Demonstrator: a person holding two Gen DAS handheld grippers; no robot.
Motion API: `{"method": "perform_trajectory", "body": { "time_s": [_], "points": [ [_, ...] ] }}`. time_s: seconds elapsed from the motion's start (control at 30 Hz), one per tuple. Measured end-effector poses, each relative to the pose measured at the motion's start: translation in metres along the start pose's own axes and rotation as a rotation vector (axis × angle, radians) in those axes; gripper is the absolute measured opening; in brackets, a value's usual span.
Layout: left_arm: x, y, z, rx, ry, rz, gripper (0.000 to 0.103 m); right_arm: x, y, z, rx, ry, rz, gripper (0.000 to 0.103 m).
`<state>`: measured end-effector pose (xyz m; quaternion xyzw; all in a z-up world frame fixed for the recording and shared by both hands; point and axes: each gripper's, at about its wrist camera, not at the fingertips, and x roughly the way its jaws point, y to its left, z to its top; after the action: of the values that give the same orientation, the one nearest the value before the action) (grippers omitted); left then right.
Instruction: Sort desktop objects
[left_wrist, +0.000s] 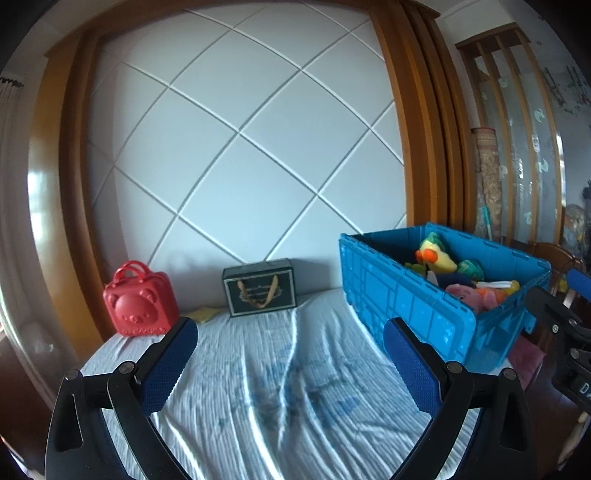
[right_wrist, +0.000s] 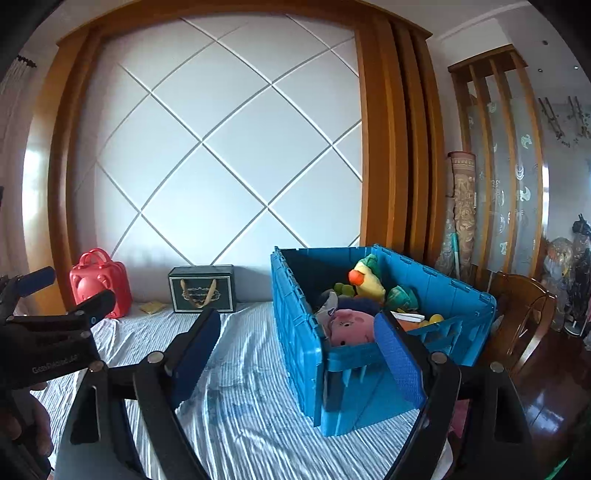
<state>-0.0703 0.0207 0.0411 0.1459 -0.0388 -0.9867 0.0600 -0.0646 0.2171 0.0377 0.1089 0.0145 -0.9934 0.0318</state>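
Plush toys (right_wrist: 354, 314), among them a yellow duck and a pink pig, filled the blue plastic crate (right_wrist: 295, 332) on the right of the bench's striped cloth (left_wrist: 277, 369). Against the wall stood a dark rectangular gift box (left_wrist: 259, 287) and a red bear-faced case (left_wrist: 136, 301), with perhaps a yellow pad (left_wrist: 205, 314) between. Left hand-held gripper (left_wrist: 291, 354) and right hand-held gripper (right_wrist: 299, 350) hung spread wide, holding nothing.

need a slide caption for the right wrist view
Open right claw hovers before a blue crate of soft toys, red bag and dark gift box behind.
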Motion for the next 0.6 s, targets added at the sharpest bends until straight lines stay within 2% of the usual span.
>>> {"method": "perform_trajectory", "body": {
  "time_s": [0.2,0.33,0.4,0.6],
  "points": [
    [-0.036,0.004,-0.023,-0.03,0.009,0.08,0.102,-0.011,0.001,-0.01,-0.022,0.051,0.051,0.085],
    [-0.048,0.002,-0.03,-0.043,0.017,0.042,0.102,-0.03,-0.002,-0.013,-0.037,0.043,0.033,0.085],
    [-0.05,0.0,-0.029,-0.03,0.029,0.03,0.102,-0.039,-0.007,-0.01,-0.002,0.031,0.025,0.085],
    [-0.057,0.0,-0.026,-0.015,0.019,0.015,0.102,-0.052,-0.003,-0.009,0.005,0.023,0.002,0.085]
  ]
}}
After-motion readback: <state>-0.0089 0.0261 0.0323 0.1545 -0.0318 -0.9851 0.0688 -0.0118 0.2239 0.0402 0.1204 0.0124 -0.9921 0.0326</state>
